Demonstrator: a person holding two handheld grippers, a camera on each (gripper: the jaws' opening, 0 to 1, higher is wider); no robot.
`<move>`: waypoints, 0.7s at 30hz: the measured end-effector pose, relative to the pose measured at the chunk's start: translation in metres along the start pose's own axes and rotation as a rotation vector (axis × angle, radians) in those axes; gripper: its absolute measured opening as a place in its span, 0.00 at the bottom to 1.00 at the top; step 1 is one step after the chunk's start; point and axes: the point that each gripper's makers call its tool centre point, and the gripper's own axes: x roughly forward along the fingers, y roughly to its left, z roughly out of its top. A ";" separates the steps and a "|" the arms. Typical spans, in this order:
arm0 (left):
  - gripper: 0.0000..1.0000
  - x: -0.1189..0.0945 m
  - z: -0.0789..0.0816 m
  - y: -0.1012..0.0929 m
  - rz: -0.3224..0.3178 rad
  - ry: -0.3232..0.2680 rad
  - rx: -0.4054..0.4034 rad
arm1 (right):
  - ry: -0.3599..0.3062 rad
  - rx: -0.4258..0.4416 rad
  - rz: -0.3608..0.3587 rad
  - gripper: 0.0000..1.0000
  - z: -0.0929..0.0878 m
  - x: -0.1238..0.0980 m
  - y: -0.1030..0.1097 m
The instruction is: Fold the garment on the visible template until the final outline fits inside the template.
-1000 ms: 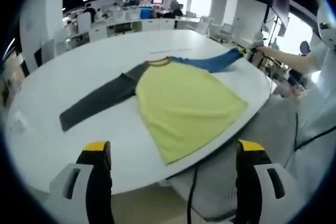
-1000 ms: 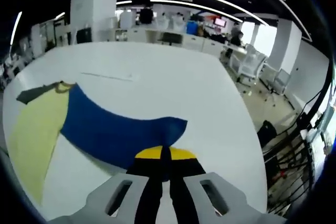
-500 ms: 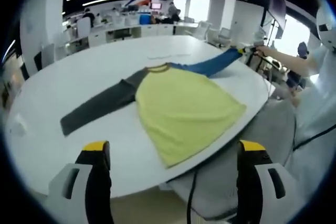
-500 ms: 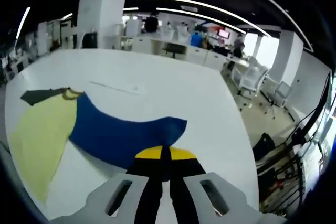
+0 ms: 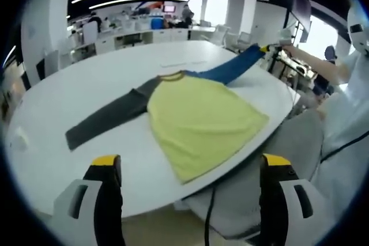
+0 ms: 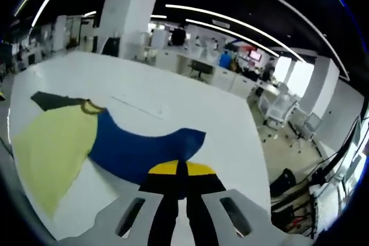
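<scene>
Here's the garment [image 5: 202,116], a long-sleeved shirt with a yellow body, spread flat on the big white round surface [image 5: 75,84], its hem running close to the near edge. The dark grey sleeve [image 5: 106,116] stretches out flat to one side, lying straight across the white top. On the other side, the blue sleeve [image 5: 228,68] angles away and rises off the surface toward its cuff, and there's the right tool [image 5: 271,50] in the left gripper view, clamped on that cuff near the far edge, a person's arm [image 5: 314,64] reaching in behind it.

Switch to the right gripper view: the right tool [image 6: 181,168] has its yellow-tipped jaws pressed tight together, the end of the blue sleeve [image 6: 144,148] pinched between them. The sleeve curves back to the collar [image 6: 91,106], with the yellow body [image 6: 52,148] beyond.

The left tool [image 5: 187,162] hangs back off the near edge of the surface, jaws spread wide, gripping nothing, well apart from the shirt. A thin line [image 6: 138,106] marks the white top past the collar. Office desks and chairs [image 5: 138,27] sit in the background
</scene>
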 end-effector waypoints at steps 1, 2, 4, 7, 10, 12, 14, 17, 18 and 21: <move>0.96 0.000 0.000 0.000 -0.002 0.000 -0.001 | 0.000 -0.013 0.003 0.03 0.001 -0.001 0.002; 0.96 0.000 0.000 -0.001 -0.004 0.000 -0.003 | -0.002 -0.014 0.006 0.03 0.002 -0.002 0.003; 0.96 0.000 0.000 0.000 -0.003 -0.003 0.000 | -0.017 -0.011 0.019 0.03 0.007 -0.006 0.009; 0.96 -0.001 0.000 0.000 -0.006 -0.004 0.002 | -0.040 -0.035 0.038 0.03 0.019 -0.011 0.018; 0.96 -0.001 0.000 0.001 -0.007 -0.006 0.004 | -0.069 -0.042 0.059 0.03 0.031 -0.016 0.027; 0.96 -0.002 0.000 0.001 -0.007 -0.005 0.005 | -0.093 -0.040 0.079 0.03 0.042 -0.021 0.035; 0.96 -0.002 0.000 0.001 -0.009 -0.006 0.007 | -0.126 -0.021 0.102 0.03 0.053 -0.026 0.044; 0.96 -0.002 0.000 0.001 -0.015 -0.004 0.009 | -0.149 -0.029 0.119 0.03 0.063 -0.029 0.050; 0.96 -0.002 -0.001 0.001 -0.015 -0.004 0.009 | -0.157 -0.041 0.125 0.03 0.068 -0.030 0.053; 0.96 -0.002 -0.001 0.001 -0.015 -0.003 0.013 | -0.173 -0.056 0.139 0.03 0.077 -0.032 0.063</move>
